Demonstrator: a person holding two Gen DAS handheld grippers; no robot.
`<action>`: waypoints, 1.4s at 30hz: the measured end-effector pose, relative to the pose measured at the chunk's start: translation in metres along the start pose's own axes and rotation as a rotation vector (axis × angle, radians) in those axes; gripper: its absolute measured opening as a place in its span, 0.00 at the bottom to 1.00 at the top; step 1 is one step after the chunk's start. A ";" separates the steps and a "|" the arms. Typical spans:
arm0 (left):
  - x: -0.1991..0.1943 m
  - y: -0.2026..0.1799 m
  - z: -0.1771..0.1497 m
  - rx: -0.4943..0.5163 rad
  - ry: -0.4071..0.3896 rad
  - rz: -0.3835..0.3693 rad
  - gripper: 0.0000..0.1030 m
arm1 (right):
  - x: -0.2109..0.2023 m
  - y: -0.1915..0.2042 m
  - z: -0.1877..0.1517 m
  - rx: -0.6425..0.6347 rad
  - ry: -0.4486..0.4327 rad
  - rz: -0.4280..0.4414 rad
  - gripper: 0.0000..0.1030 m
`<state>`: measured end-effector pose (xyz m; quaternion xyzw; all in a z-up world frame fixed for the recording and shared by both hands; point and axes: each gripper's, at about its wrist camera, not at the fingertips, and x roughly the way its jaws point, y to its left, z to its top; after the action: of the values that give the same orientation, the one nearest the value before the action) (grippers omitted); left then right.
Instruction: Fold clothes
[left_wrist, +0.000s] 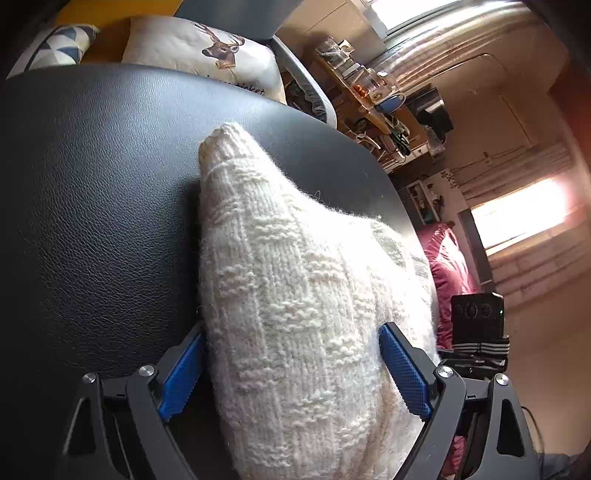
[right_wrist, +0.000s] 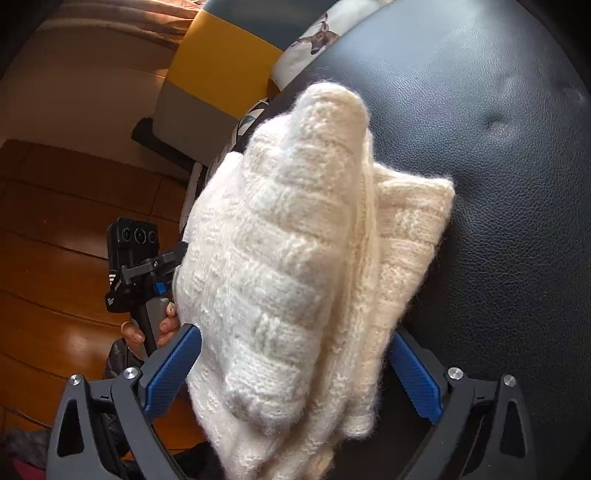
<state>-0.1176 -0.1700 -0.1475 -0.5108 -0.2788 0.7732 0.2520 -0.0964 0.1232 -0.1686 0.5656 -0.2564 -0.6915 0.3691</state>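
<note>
A thick cream knit sweater (left_wrist: 295, 277) lies bunched in folds on a black leather surface (left_wrist: 92, 203). My left gripper (left_wrist: 291, 369) stands open, its blue pads (left_wrist: 181, 373) spread wide on either side of the knit, which fills the gap. From the opposite side my right gripper (right_wrist: 295, 373) is also open and straddles the same sweater (right_wrist: 280, 258), folded layers showing at its right edge. The right wrist view shows the left gripper (right_wrist: 147, 273) with a hand (right_wrist: 168, 325) on its grip. The right gripper's body (left_wrist: 476, 325) shows past the knit in the left wrist view.
The black leather surface (right_wrist: 498, 184) has open room beside the sweater. A deer-print pillow (left_wrist: 207, 48) and a blue-triangle cushion (left_wrist: 51, 44) lie beyond its far edge. A maroon quilted item (left_wrist: 448, 266) lies off its right edge, above a wooden floor (right_wrist: 55, 258).
</note>
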 end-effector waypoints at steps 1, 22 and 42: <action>0.001 0.001 0.000 0.000 0.002 -0.005 0.89 | 0.000 0.002 -0.001 -0.010 -0.004 -0.014 0.97; -0.041 -0.010 -0.046 0.053 -0.168 0.113 0.49 | 0.028 0.028 -0.020 -0.036 -0.057 0.000 0.37; -0.197 0.024 -0.126 -0.030 -0.508 0.352 0.48 | 0.176 0.169 -0.003 -0.300 0.153 0.143 0.36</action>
<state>0.0660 -0.2983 -0.0760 -0.3452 -0.2515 0.9038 0.0291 -0.0716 -0.1178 -0.1434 0.5355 -0.1612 -0.6489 0.5159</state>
